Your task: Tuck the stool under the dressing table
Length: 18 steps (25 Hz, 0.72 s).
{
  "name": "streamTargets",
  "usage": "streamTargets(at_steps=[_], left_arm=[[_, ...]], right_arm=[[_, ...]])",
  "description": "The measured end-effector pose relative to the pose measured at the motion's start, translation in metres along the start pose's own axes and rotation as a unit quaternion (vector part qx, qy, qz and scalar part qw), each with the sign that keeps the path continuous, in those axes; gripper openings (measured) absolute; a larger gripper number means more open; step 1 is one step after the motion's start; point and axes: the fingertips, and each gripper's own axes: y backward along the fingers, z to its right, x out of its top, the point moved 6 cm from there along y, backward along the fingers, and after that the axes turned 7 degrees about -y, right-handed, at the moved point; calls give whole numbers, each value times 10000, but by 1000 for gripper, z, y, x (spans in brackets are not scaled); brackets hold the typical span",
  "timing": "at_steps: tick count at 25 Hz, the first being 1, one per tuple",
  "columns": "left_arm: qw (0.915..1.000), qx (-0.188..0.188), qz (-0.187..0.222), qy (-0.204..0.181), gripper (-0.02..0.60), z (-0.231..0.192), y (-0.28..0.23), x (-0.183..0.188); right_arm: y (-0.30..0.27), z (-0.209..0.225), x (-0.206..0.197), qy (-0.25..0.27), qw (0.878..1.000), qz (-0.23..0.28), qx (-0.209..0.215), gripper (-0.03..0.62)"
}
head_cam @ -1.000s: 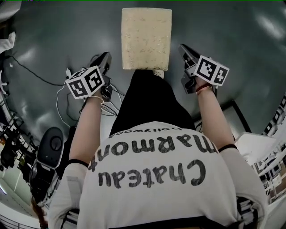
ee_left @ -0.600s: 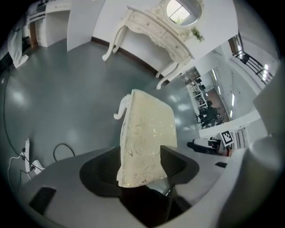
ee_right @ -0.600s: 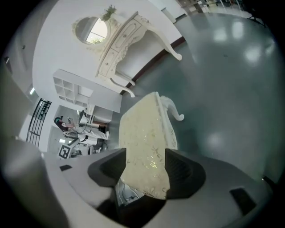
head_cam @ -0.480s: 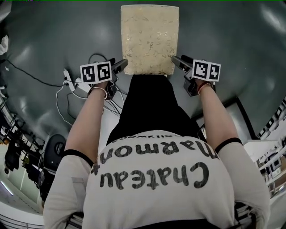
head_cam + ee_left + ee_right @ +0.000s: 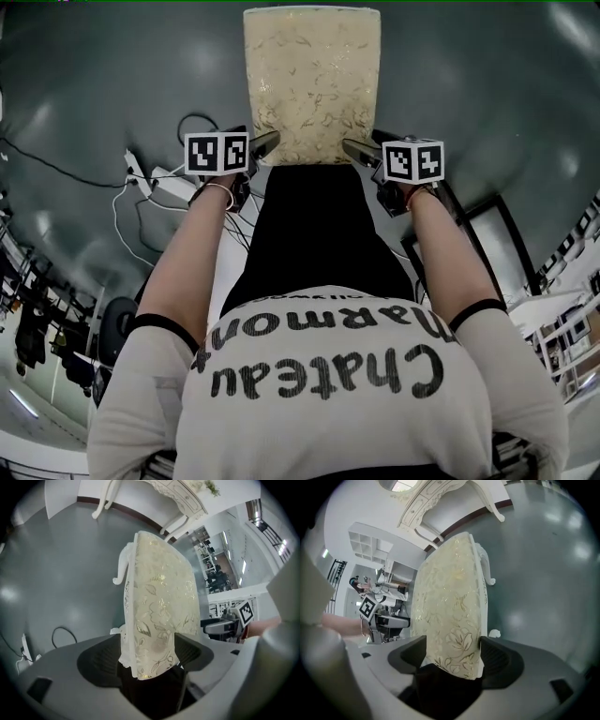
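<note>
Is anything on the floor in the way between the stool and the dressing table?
No, nothing that shows. Only bare grey floor lies between the stool and the dressing table. A cable lies on the floor off to the left side, not in the stool's path.

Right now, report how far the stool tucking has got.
Done: the left gripper and right gripper are at the near corners of the stool; their jaws have just been opening, with the seat edge between each pair. In hand: taking hold, though neither pair presses on it yet. Left: close, then push the stool across the floor under the dressing table, which stands well apart from it.
</note>
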Motion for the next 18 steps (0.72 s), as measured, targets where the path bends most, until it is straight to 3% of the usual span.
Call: streamTargets(at_steps=[6,12,15,18], left_arm=[[9964,-337,-708,-311,336,7,-19,-29],[9902,-328,-1055,-852,336,8,-29,-23],[9897,-348,-1028,-931,335,11,-27,-21],[9934,-113,-759,-850,334,14,-24,-23]], right_arm=[[-12,13,-14,199,9983,-438,-324,342],[-15,17,-12,342,9979,-316,-444,341],[-9,17,-13,403,9975,-221,-546,339],[-8,13,-14,394,9971,-141,-638,325]])
